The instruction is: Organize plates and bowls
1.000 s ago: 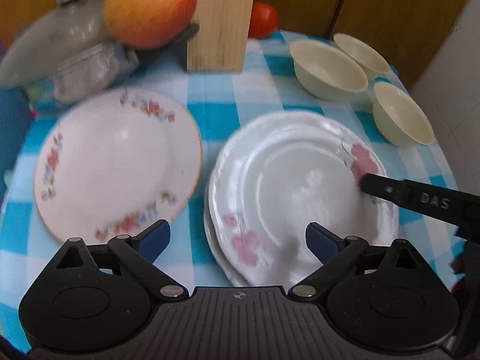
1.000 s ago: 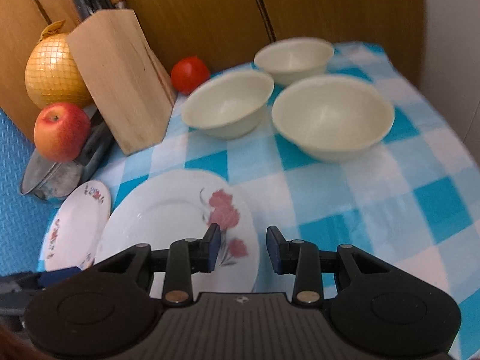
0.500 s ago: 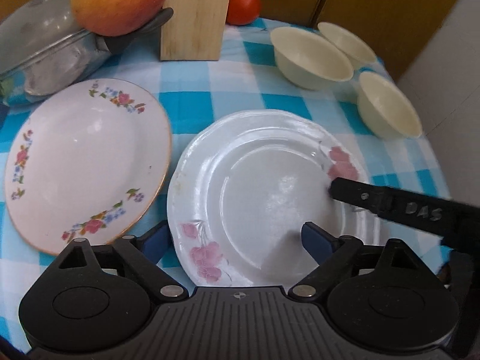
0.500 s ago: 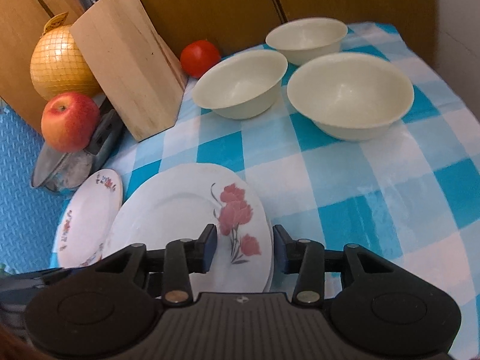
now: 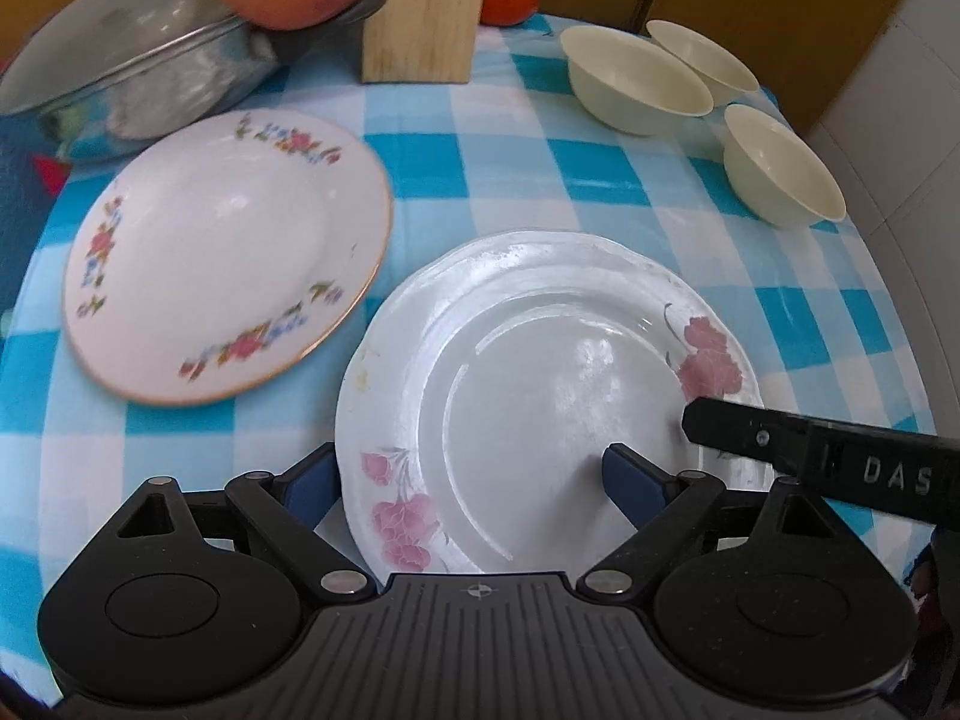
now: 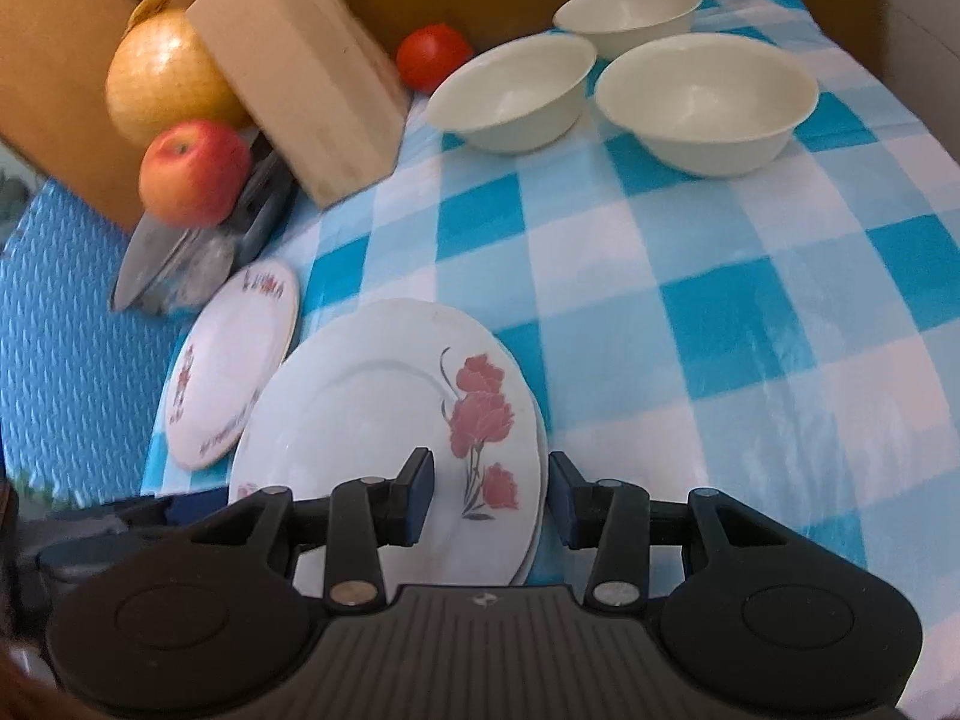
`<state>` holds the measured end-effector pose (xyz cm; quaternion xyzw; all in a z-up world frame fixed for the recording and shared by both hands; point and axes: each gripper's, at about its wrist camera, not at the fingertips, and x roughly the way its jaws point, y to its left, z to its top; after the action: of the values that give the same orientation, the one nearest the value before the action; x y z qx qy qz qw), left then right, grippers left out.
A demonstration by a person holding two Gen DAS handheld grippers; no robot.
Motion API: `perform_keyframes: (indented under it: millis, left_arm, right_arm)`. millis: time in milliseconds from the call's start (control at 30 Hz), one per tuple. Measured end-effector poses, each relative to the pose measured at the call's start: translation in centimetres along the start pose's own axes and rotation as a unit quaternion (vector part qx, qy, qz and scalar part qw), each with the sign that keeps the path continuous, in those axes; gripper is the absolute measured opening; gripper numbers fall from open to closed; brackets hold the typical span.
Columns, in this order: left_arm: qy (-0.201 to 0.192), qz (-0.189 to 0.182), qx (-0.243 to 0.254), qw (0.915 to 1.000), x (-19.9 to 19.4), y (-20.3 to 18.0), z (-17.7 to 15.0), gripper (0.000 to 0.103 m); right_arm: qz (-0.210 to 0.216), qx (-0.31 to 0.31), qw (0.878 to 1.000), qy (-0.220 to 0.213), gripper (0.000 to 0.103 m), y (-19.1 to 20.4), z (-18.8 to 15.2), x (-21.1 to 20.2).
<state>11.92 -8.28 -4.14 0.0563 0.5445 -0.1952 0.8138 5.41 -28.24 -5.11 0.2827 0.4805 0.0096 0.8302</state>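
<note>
Right wrist: rose plate [image 6: 384, 420] between right gripper [image 6: 489, 495] fingers.

Pink-rose plate [image 5: 558, 396] lies flat atop another at six o'clock; the flower-rimmed plate [image 5: 222, 252] at nine; three cream bowls [image 5: 636, 81] upright at two.

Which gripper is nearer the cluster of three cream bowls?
Right. The right gripper sits at the pink-flowered white plate's bowl-side edge; the left gripper straddles the plate's far rim, farther from the cream bowls.
</note>
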Motion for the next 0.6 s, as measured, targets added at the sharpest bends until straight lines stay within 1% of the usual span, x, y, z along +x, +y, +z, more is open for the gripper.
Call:
perform_keyframes:
  millis: [200,367,600]
  left_arm:
    - [-0.01,0.019,-0.004,0.9998,-1.7,0.7,-2.1,0.094]
    - [-0.002,0.017,-0.014,0.9998,-2.4,1.3,-3.6,0.094]
    - [-0.007,0.018,-0.022,0.9996,-3.3,1.7,-5.0,0.094]
  right_arm:
    - [0.014,-0.02,1.0,0.017,0.04,1.0,-2.0,-0.3]
    - [0.014,-0.034,0.999,0.024,0.04,1.8,-3.2,-0.5]
    - [0.015,-0.048,0.998,0.027,0.04,2.5,-4.7,-0.9]
